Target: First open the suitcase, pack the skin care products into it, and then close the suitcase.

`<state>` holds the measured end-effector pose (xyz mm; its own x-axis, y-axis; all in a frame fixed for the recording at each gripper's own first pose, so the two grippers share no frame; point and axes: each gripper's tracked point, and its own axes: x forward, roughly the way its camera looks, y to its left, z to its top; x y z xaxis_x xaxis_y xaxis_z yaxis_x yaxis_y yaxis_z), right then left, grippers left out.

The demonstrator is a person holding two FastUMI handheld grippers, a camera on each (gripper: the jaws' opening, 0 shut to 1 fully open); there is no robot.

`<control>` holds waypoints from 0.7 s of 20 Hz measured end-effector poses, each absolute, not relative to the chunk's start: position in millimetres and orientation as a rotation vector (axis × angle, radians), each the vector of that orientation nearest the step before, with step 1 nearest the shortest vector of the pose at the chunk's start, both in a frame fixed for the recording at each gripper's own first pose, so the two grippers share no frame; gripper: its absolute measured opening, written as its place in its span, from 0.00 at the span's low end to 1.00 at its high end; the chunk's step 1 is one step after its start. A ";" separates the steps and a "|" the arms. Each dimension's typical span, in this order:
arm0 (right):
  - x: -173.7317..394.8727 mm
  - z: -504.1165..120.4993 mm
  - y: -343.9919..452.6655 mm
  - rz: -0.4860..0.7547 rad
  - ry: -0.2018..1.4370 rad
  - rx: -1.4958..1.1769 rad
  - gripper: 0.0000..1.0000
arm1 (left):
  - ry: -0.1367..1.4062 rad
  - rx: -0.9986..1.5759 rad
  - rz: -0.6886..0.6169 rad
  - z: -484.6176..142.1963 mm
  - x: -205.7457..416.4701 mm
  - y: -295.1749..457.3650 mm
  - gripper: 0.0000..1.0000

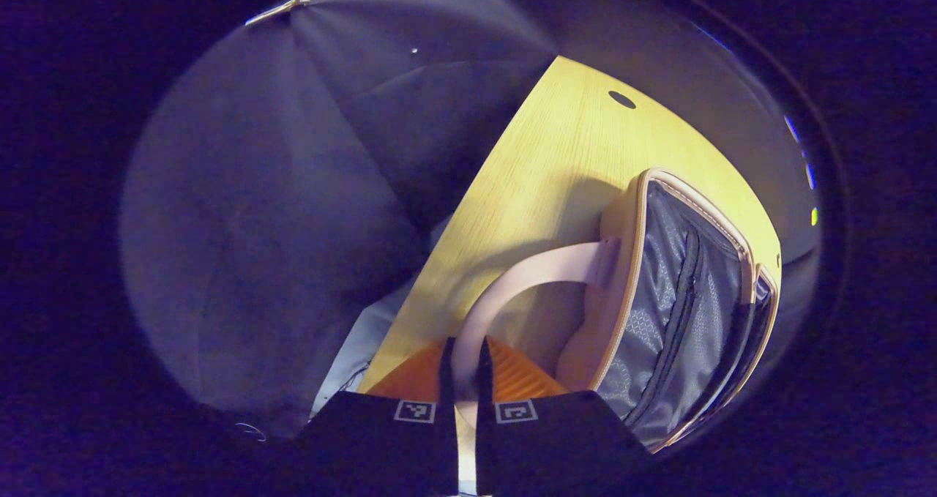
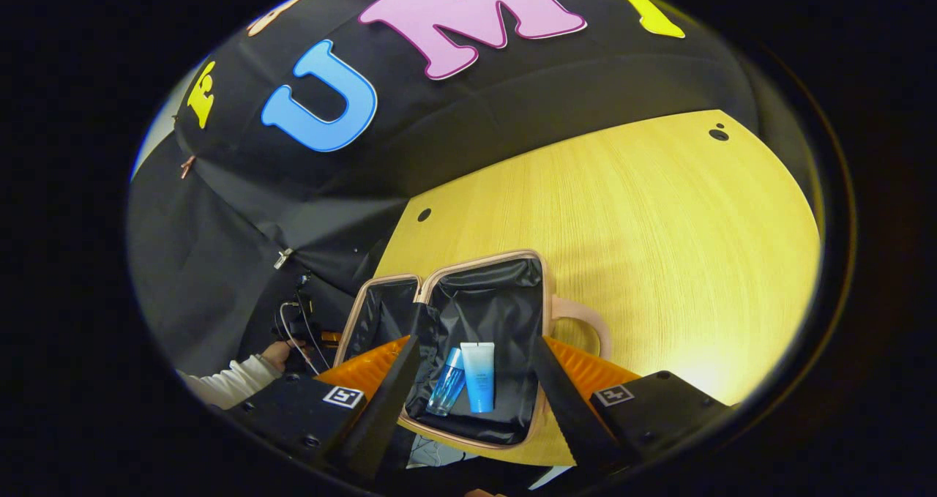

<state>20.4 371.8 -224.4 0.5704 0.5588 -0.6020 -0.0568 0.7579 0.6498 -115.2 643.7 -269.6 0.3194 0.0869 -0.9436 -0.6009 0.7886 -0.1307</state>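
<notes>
left gripper (image 1: 463,369) fingers clamped on suitcase handle (image 1: 512,281) | right gripper (image 2: 472,380) wide apart, holding nothing, above open suitcase (image 2: 476,314) | blue bottle (image 2: 446,382) touching tube (image 2: 479,376) inside suitcase

The suitcase (image 2: 468,314) has a smooth pink shell and sheeny grey fabric lining (image 1: 681,292); the table (image 2: 644,226) is matt pale wood grain.

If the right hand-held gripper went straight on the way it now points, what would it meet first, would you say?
Probably the tube and bottle lying in the open suitcase, framed between its open fingers; depth is unclear.
</notes>
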 end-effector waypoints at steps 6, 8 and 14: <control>17.3 -210.1 369.0 0.417 0.865 0.608 0.97 | 0.996 -0.527 0.407 -223.5 -105.2 634.7 0.07; 20.1 -204.4 367.2 0.417 0.852 0.605 0.97 | 0.958 -0.474 0.370 -199.7 -101.0 634.6 0.06; 32.4 -184.7 376.8 0.459 0.796 0.630 0.97 | 0.778 -0.459 0.212 -87.9 -82.7 590.1 0.06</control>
